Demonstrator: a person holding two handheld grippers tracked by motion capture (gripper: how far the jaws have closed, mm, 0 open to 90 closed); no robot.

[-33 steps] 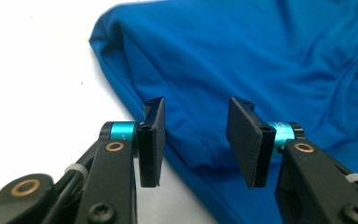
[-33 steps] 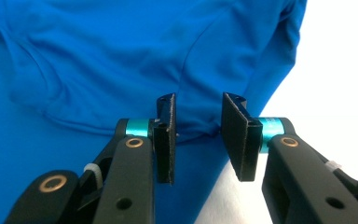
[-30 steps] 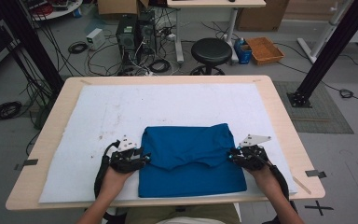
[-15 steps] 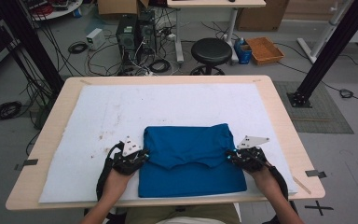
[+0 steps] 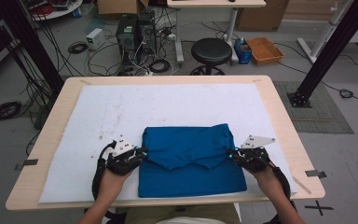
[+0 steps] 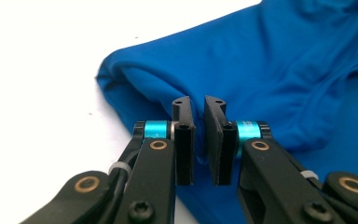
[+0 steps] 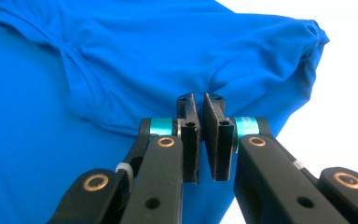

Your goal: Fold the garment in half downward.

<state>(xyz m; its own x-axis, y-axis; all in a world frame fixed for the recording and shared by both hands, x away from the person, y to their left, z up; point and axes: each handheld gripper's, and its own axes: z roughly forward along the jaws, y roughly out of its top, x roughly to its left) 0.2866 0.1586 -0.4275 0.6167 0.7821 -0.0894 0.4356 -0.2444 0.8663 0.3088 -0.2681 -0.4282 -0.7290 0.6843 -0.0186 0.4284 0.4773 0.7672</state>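
Both grippers pinched shut on blue shirt [image 5: 191, 158]: left gripper [image 5: 140, 153] at its 9 o'clock edge, right gripper [image 5: 232, 153] at 3 o'clock. Jaws just closed on fabric. Shirt lies near table [image 5: 279, 107] front edge. Fold step; next likely lift both sides evenly.

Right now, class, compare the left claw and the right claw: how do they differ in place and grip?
The left claw pinches the blue shirt at its left edge; the right claw pinches its right edge. The left claw's grey plate lies flatter; the right claw's plate stands out more. Both have just closed on cloth.
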